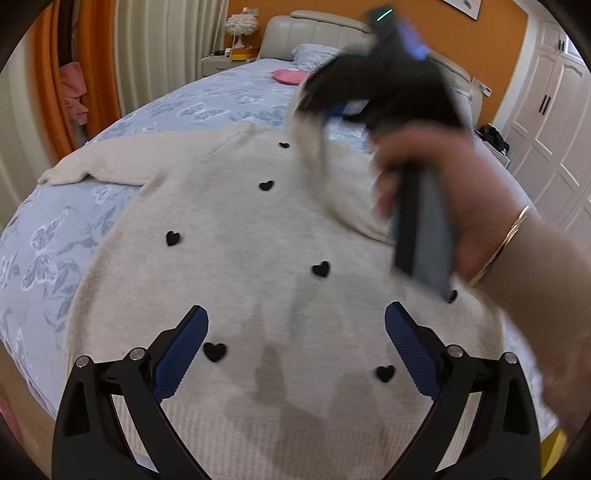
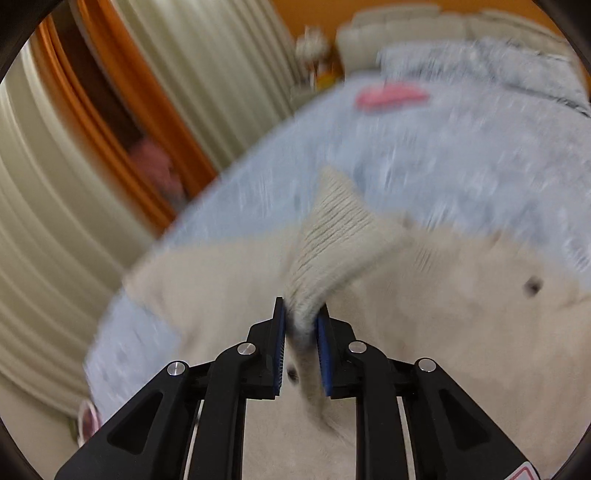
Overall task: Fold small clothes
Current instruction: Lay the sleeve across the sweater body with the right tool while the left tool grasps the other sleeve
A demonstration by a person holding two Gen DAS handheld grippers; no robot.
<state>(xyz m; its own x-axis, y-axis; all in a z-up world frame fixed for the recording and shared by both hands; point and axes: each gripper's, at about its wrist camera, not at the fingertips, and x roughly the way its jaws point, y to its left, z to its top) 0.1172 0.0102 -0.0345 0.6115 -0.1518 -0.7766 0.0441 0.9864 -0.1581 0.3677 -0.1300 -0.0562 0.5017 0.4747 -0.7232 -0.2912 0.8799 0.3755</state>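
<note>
A cream sweater dotted with small black hearts lies spread flat on a bed, front up, hem toward the left gripper. That gripper hangs above the hem with its blue-padded jaws wide apart, holding nothing. The right gripper is clamped on the ribbed cuff of one sleeve, the knit pinched between its pads; in the left wrist view the sleeve rises off the sweater's body to that gripper, which is blurred, with the right hand on its handle and a thin bangle at the wrist.

The bed wears a pale blue cover printed with butterflies. A pink item lies near the pillow, below a padded beige headboard. Cream and orange curtains hang to the left, a nightstand with a lamp stands by the bed head, the wall is orange, and white wardrobe doors fill the right side.
</note>
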